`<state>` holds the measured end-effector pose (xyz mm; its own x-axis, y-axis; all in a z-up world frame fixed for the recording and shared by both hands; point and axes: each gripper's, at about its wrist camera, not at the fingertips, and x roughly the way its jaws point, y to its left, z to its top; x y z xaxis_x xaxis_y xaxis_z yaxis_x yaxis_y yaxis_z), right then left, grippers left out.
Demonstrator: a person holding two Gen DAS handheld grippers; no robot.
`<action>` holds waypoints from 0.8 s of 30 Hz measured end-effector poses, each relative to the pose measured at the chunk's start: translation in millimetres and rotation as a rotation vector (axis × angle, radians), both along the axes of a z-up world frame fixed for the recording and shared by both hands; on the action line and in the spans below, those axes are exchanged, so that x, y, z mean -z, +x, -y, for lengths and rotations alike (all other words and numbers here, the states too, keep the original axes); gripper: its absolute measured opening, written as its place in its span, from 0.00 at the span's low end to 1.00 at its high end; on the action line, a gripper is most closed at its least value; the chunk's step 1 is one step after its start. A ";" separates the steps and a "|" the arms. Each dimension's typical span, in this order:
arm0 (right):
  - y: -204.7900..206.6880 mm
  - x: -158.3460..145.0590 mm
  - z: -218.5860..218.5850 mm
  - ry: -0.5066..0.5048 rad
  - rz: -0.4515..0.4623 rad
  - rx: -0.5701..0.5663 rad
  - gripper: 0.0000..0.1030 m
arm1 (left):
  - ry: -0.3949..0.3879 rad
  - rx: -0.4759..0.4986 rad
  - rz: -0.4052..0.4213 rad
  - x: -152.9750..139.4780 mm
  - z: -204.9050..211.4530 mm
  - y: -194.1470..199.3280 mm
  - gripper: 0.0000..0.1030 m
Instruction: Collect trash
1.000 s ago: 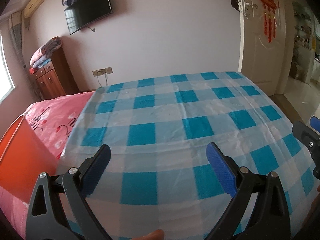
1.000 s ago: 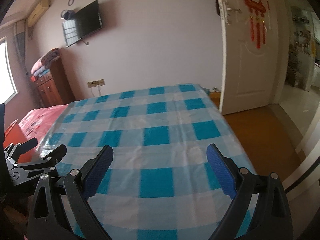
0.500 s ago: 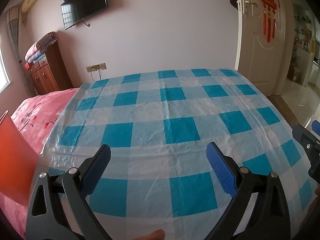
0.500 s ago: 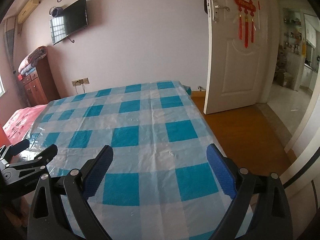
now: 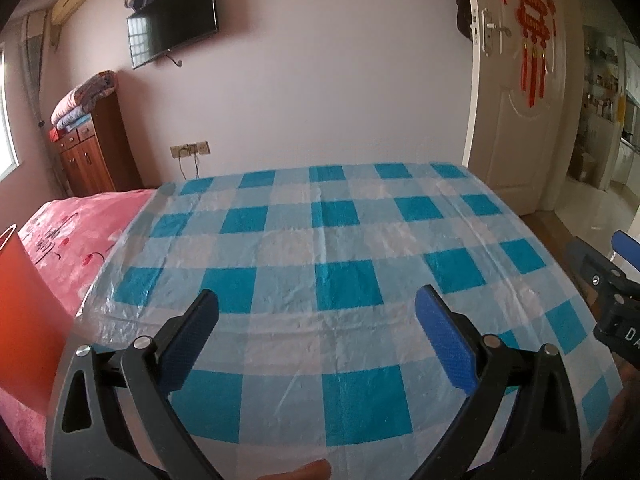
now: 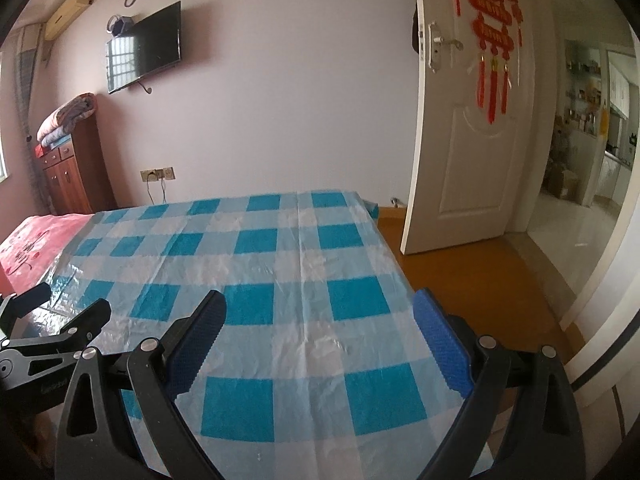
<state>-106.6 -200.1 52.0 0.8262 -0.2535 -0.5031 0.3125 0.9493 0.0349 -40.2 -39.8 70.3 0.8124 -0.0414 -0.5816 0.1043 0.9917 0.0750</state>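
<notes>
Task status: not started, as far as the views show. No trash is visible in either view, so the thing to be collected cannot be located from here.

Left gripper (image 5: pixel 316 318): jaws spread wide, nothing between them. It hangs over the near part of the checked plastic sheet (image 5: pixel 340 240), which covers most of the bed.

Right gripper (image 6: pixel 318 318): jaws spread wide, nothing between them. It hangs over the near right part of the same sheet, close to the edge next to the wooden floor (image 6: pixel 472 272).

The sheet surface is wrinkled but carries no loose items. The pink bedspread (image 5: pixel 68 232) shows uncovered on the left side.

Containers: an orange object (image 5: pixel 24 312) stands at the left edge of the left wrist view, beside the bed. It may be a bin or bag; its opening and contents are not visible, so this cannot be confirmed.

Remaining work, by judgement: all of it. Trash must first be found, possibly outside these views, then picked up and placed in a container.
</notes>
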 end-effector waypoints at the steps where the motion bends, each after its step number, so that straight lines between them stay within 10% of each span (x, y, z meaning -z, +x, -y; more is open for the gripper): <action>1: 0.3 -1.2 -1.9 -0.006 0.003 -0.003 0.91 | -0.003 0.000 0.003 -1.4 -0.3 -0.3 0.96; 24: 7.9 -6.4 -24.7 -0.037 0.022 -0.057 0.91 | 0.009 -0.034 0.049 -10.0 -10.1 -6.3 0.96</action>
<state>-98.7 -175.4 58.4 0.8506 -0.2240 -0.4757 0.2575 0.9663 0.0055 -46.5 -29.7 80.3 0.8407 -0.0082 -0.5415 0.0665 0.9939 0.0881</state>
